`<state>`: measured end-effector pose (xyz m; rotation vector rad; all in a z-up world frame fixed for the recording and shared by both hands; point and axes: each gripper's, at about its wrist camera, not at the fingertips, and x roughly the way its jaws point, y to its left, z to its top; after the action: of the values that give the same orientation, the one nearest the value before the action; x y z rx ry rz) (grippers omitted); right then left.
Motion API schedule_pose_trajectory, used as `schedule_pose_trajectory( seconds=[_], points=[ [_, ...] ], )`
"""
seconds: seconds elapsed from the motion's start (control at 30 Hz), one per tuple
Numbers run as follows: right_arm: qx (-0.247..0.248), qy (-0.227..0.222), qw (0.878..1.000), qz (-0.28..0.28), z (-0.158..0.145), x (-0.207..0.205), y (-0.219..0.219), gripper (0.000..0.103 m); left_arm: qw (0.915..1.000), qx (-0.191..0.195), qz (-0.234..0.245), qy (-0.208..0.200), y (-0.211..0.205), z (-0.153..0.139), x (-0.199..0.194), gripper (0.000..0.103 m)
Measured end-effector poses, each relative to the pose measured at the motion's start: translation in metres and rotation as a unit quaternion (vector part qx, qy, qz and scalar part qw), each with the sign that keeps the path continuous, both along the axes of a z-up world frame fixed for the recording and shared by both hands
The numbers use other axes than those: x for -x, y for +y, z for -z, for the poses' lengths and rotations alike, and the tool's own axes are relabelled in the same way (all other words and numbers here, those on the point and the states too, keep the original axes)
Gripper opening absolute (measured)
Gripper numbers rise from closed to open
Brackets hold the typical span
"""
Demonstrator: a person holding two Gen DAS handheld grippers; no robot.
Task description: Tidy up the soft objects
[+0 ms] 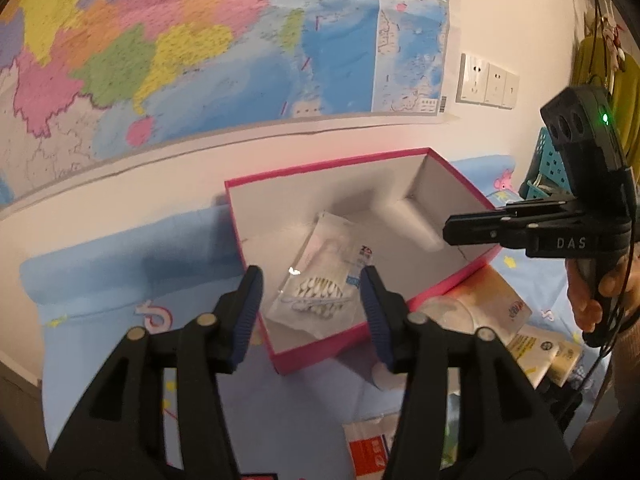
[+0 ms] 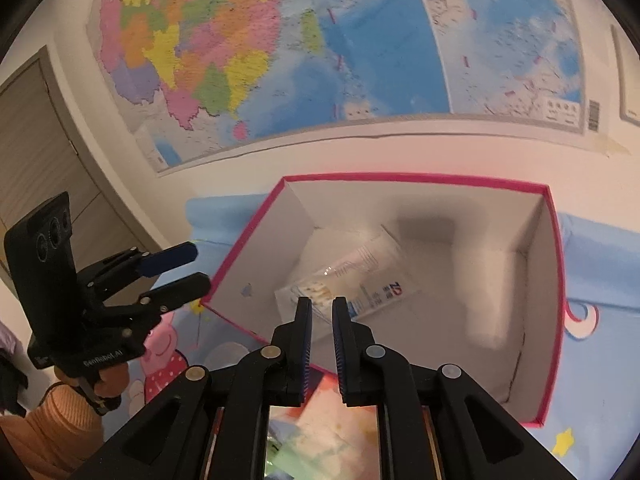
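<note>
A pink-rimmed open box (image 1: 460, 280) (image 2: 554, 320) with a white inside sits on a blue cartoon cloth. A clear bag of cotton swabs (image 1: 324, 280) (image 2: 360, 276) lies on its floor. A blurred white object (image 1: 412, 220) (image 2: 486, 300) is in the box's right part. My left gripper (image 1: 312, 292) is open and empty above the box's near-left corner; it also shows in the right wrist view (image 2: 184, 268). My right gripper (image 2: 322, 312) has its jaws close together with a narrow gap, empty, over the box's near edge; it also shows in the left wrist view (image 1: 452, 232).
Several soft packets (image 1: 496, 304) lie on the cloth (image 1: 120, 264) right of and in front of the box. A packet (image 2: 332, 432) lies under my right gripper. A map covers the wall (image 1: 280, 148) behind. A teal basket (image 1: 548, 176) stands at the far right.
</note>
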<state>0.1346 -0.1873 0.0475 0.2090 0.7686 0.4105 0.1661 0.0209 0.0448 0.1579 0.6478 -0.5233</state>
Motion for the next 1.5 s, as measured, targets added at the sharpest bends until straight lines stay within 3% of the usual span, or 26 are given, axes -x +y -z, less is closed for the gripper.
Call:
schedule_pose_trajectory(
  seconds=[0.2,0.33,0.67,0.87,1.07,1.2,1.27,1.33,1.5],
  points=[
    [0.003,-0.025,1.0,-0.001,-0.011,0.032,-0.003,0.049,0.9997,0.017,0.006,-0.014,0.008,-0.009,0.031,0.073],
    [0.007,-0.033,0.999,-0.004,-0.013,0.065,-0.012,0.061,0.9994,0.018,0.021,-0.021,0.004,-0.011,0.056,0.074],
    [0.036,0.029,0.999,0.028,0.02,0.122,-0.059,0.061,0.9949,0.006,0.1,0.011,-0.031,0.017,0.106,0.074],
    [0.098,0.058,0.993,0.003,0.043,0.153,-0.055,0.061,0.9904,-0.026,0.133,0.028,-0.054,0.039,0.123,0.074],
    [0.156,0.07,0.985,-0.024,0.061,0.164,-0.039,0.061,0.9888,-0.035,0.138,0.043,-0.062,0.048,0.129,0.074],
    [0.153,0.077,0.985,-0.014,0.07,0.152,-0.043,0.061,0.9889,-0.046,0.132,0.051,-0.066,0.053,0.129,0.074],
    [0.15,0.071,0.986,-0.017,0.072,0.15,-0.042,0.056,0.9887,-0.05,0.13,0.056,-0.068,0.054,0.128,0.074],
    [0.156,0.061,0.986,-0.015,0.071,0.147,-0.041,0.042,0.988,-0.054,0.133,0.056,-0.069,0.055,0.128,0.074],
    [0.146,0.036,0.989,-0.009,0.063,0.14,-0.043,0.041,0.987,-0.064,0.136,0.058,-0.075,0.057,0.124,0.074]
  ],
)
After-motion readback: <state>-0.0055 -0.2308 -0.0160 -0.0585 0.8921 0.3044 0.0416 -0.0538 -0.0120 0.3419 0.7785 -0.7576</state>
